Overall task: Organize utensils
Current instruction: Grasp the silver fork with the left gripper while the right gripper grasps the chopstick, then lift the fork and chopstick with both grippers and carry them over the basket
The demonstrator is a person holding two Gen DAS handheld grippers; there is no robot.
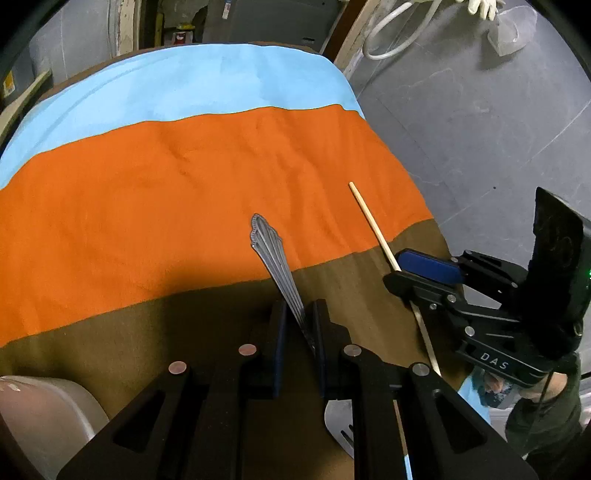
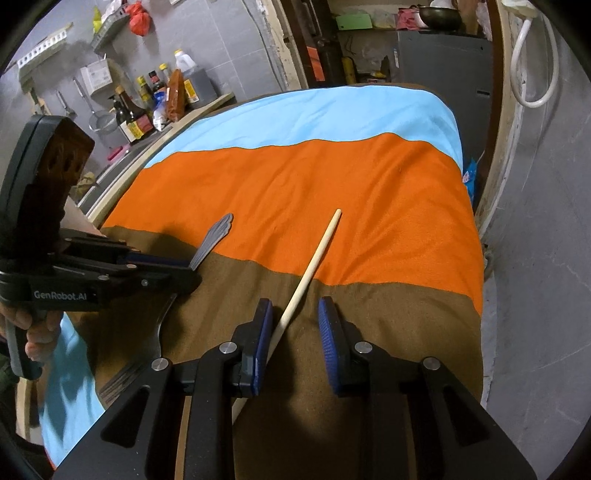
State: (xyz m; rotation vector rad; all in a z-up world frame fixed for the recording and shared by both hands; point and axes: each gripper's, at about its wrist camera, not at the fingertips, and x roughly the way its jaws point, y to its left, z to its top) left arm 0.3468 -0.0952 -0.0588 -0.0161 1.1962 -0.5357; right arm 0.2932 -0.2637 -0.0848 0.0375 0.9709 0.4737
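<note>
left gripper (image 1: 299,332), marked genrobot.ai, is clamped on a metal fork handle (image 1: 271,254); right gripper (image 2: 295,332), marked das, is spread around a wooden chopstick (image 2: 314,258).

Striped cloth (image 2: 303,184) in blue, orange and brown, sauce bottles (image 2: 136,110) by grey tiled wall (image 2: 229,40), white hose (image 1: 391,33)
</note>
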